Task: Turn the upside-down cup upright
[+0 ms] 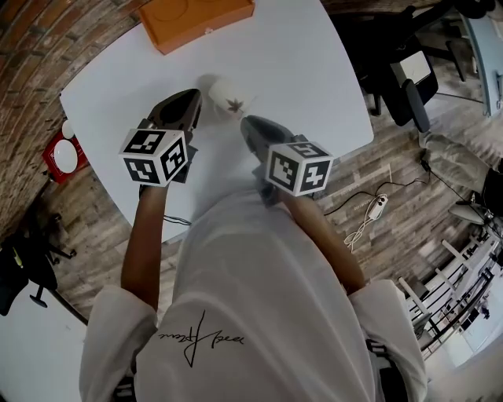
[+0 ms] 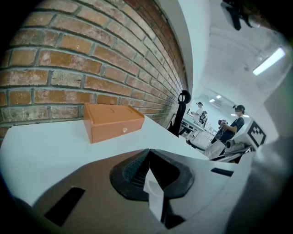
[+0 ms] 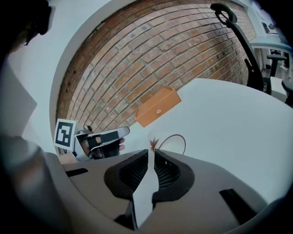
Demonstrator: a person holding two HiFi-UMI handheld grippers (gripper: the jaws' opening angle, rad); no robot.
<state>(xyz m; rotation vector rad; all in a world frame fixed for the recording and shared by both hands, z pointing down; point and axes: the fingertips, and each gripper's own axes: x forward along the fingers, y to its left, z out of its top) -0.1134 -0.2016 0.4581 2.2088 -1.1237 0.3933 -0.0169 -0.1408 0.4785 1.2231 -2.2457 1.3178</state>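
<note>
Your left hand-held gripper (image 1: pixel 191 100) is clenched on nothing, right hand-held gripper (image 1: pixel 248 122) is cracked open, also empty. The cup (image 1: pixel 230 97) sits between them on the tabletop (image 1: pixel 299 63).

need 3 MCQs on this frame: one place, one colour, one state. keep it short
1. Where is the orange box?
A. at the table's far end, near the brick wall
B. between the two grippers
C. on the floor

2. What colour is the leaf printed on the cup?
A. blue
B. brown
C. green

3. How are the left gripper's fingers?
A. wide apart
B. clamped on the box
C. together, holding nothing

Answers:
1 A: the box sits at the far end, close to the bricks.
2 B: the cup is white with a brown leaf.
3 C: the left gripper view shows the tips meeting, with the box well ahead.
</note>
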